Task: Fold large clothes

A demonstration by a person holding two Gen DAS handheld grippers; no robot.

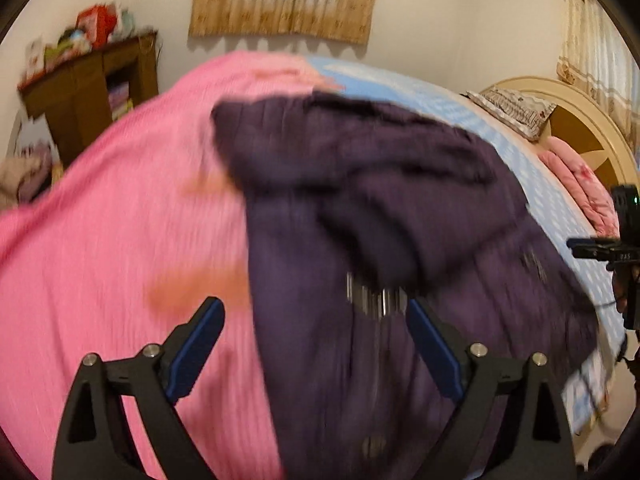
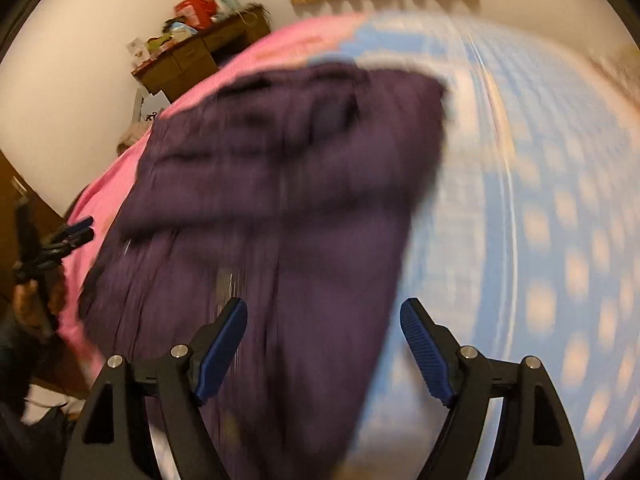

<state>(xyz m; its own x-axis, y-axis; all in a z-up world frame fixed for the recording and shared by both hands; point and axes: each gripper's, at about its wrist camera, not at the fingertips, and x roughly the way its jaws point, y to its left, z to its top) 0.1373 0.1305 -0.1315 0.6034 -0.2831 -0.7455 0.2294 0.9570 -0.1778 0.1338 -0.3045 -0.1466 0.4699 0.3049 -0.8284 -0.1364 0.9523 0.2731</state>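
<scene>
A dark purple garment [image 1: 360, 200] lies on the bed, part folded, with a sleeve laid across its body. A striped label and a button show on its front. My left gripper [image 1: 316, 312] hangs open above its near left edge, nothing between the blue pads. The same purple garment [image 2: 280, 200] fills the middle of the right wrist view. My right gripper [image 2: 324, 316] stands open over its near right edge and holds nothing. Both views are blurred. The right gripper's body [image 1: 624, 248] shows at the far right of the left wrist view, the left gripper [image 2: 72, 236] at the far left of the right one.
A pink blanket [image 1: 100, 240] covers the bed's left half, a light blue patterned sheet [image 2: 540, 240] the right half. A pillow [image 1: 516, 112] and pink quilt [image 1: 580, 184] lie by the rounded headboard. A brown cabinet [image 1: 92, 88] with clutter on top stands against the far wall, under curtains.
</scene>
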